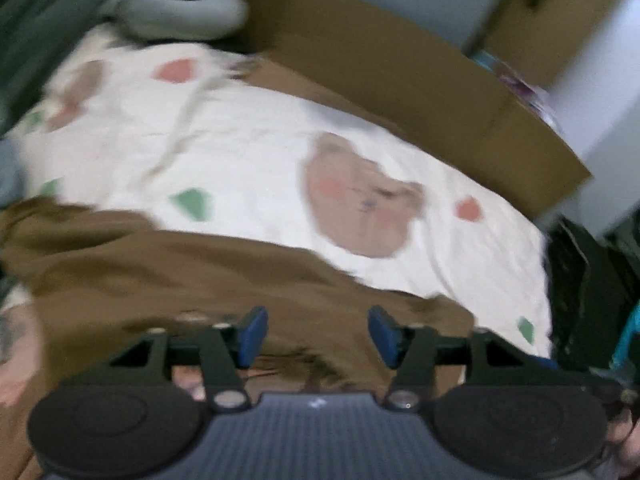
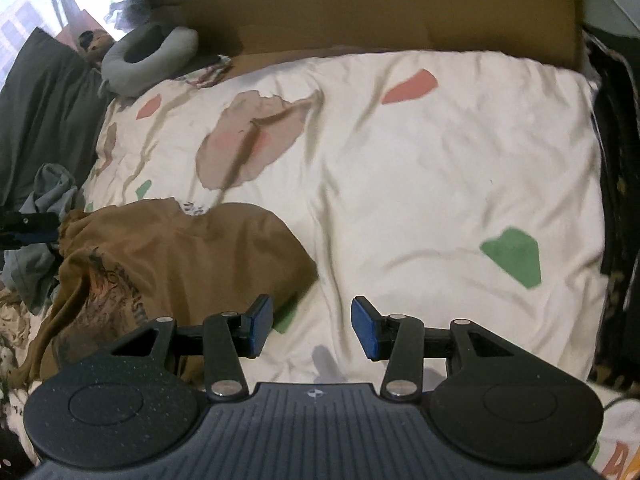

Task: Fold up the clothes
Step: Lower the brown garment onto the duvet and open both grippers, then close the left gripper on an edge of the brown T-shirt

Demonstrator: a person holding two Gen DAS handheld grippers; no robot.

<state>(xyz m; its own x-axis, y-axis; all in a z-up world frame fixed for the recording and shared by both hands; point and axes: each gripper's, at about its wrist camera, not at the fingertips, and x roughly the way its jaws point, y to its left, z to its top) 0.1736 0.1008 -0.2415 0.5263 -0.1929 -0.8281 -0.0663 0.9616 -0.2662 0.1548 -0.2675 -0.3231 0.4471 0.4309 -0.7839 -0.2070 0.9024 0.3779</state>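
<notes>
A brown T-shirt [image 2: 180,256] with a dark print lies crumpled on a white bedspread [image 2: 420,184] with bear and colour patches. In the right wrist view it is at lower left. My right gripper [image 2: 312,328] is open and empty, low over the bedspread just right of the shirt. My left gripper [image 1: 316,332] is open over the brown shirt [image 1: 160,272] in the blurred left wrist view; nothing sits between its pads. The left gripper also shows at the far left edge of the right wrist view [image 2: 24,228], at the shirt's edge.
A brown cardboard sheet [image 2: 380,12] stands along the bed's far side. A grey neck pillow [image 2: 148,60] and a dark pillow [image 2: 40,112] lie at far left. Grey-blue clothes [image 2: 44,208] sit left of the shirt. Dark fabric [image 2: 616,200] hangs at right.
</notes>
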